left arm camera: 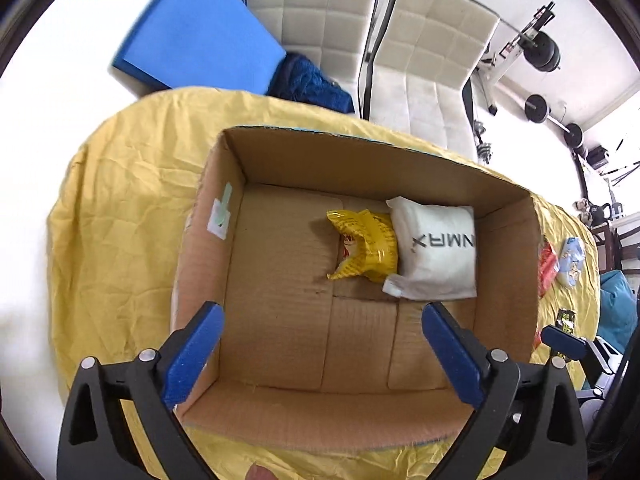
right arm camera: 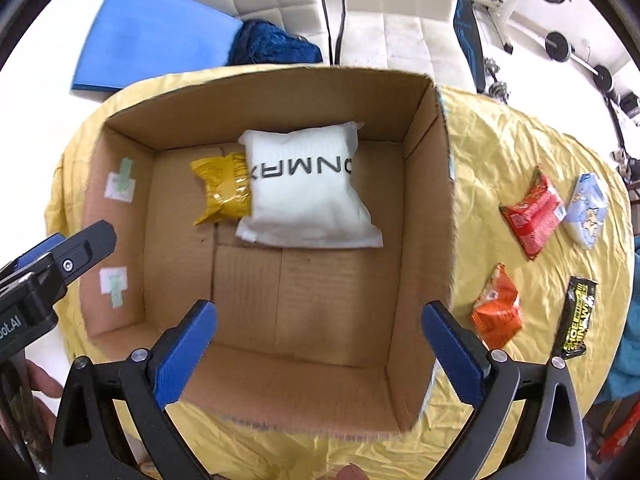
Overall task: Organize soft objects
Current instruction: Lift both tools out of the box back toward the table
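Note:
An open cardboard box [left arm camera: 280,424] [right arm camera: 430,184] stands on a yellow cloth. Inside lie a white pillow pack [left arm camera: 436,250] [right arm camera: 308,188] with black letters and a yellow packet [left arm camera: 366,250] [right arm camera: 226,188] touching its left side. My left gripper [left arm camera: 320,352] is open and empty above the box's near half. My right gripper [right arm camera: 320,354] is open and empty above the box's near edge. On the cloth right of the box lie a red packet [right arm camera: 534,216], a pale blue packet [right arm camera: 588,210], an orange packet [right arm camera: 498,310] and a black-and-yellow bar [right arm camera: 578,318].
The yellow cloth [left arm camera: 120,208] [right arm camera: 512,148] covers a round table. A blue foam pad [left arm camera: 200,28] [right arm camera: 148,36] and a dark blue cloth [right arm camera: 272,48] lie on white chairs [left arm camera: 424,64] behind. Gym weights [left arm camera: 544,56] stand at the far right. The left gripper's body [right arm camera: 52,276] shows at the right wrist view's left edge.

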A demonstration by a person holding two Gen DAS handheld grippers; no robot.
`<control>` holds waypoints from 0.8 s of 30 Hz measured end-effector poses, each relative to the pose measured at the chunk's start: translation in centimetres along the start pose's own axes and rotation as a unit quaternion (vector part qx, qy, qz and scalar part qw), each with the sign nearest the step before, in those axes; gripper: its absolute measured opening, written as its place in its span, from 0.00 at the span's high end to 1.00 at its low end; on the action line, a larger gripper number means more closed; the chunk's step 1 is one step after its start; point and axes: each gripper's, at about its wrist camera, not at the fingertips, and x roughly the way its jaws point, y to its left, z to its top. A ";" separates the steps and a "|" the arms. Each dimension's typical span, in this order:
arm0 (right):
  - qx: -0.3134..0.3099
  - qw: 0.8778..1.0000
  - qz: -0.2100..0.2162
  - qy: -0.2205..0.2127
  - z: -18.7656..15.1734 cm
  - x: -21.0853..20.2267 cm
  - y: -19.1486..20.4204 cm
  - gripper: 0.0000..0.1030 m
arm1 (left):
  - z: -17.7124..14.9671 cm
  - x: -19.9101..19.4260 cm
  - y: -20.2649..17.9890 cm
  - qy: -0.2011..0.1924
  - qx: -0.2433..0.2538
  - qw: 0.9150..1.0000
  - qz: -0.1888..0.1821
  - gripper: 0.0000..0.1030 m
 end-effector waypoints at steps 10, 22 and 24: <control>-0.010 0.998 0.018 -0.064 -6.4 -7.8 -0.3 0.00 | -5.2 -8.4 -1.4 -0.063 0.020 0.998 0.004 0.01; -0.004 0.993 0.049 -0.104 -11.3 -14.2 -1.6 0.00 | -9.1 -14.4 -4.3 -0.106 0.036 0.994 0.007 0.01; -0.004 0.993 0.058 -0.107 -11.5 -14.8 -2.2 0.00 | -9.3 -14.8 -4.8 -0.106 0.035 0.994 0.008 0.01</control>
